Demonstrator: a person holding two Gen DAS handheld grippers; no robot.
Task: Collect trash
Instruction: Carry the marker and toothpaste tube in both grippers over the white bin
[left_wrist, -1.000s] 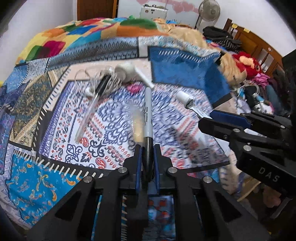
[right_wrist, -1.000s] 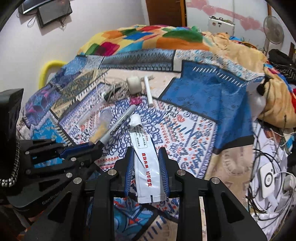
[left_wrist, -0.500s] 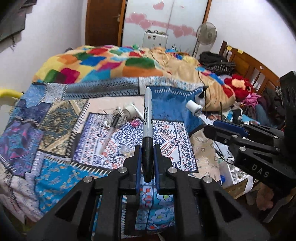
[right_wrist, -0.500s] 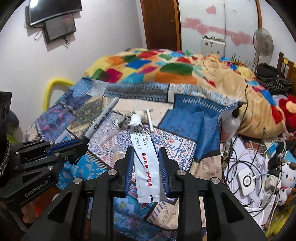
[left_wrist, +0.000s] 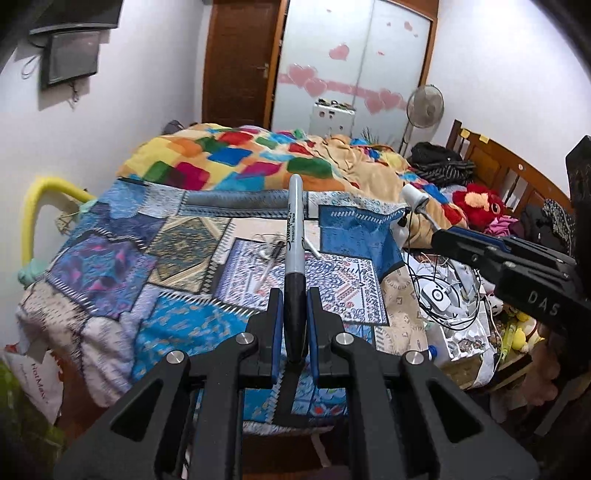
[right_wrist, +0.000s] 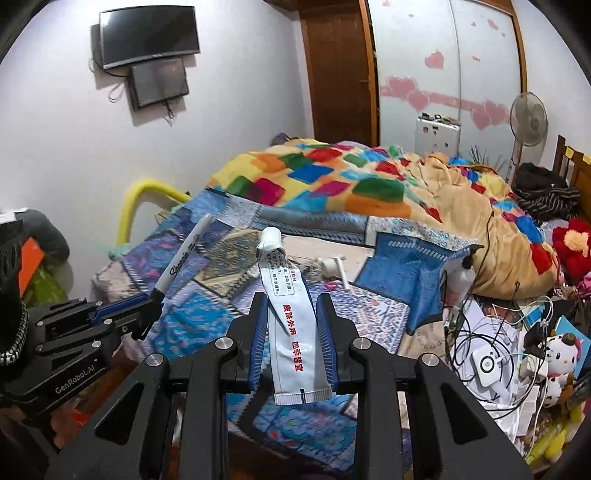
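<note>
Above the bed (left_wrist: 110, 258), both hand-held grippers are lifting away w/ trash: left (left_wrist: 295, 325) pinching a marker (left_wrist: 295, 236), right (right_wrist: 293, 328) pinching a tube (right_wrist: 288, 314), bin drop-off probably next.

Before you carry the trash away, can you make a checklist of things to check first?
1. Left gripper shut on the marker: ok, the pads clamp the black cap end.
2. Right gripper shut on the white tube: ok, the blue pads press both its sides.
3. Tube's cap on: ok, the white cap sits at its far end.
4. Both items clear of the patchwork bedspread: ok, both are held above it.
5. More bits left on the bed: not ok, a small pile of cords and white pieces lies there.
6. Trash bin in sight: cannot tell, neither view shows one.
</note>
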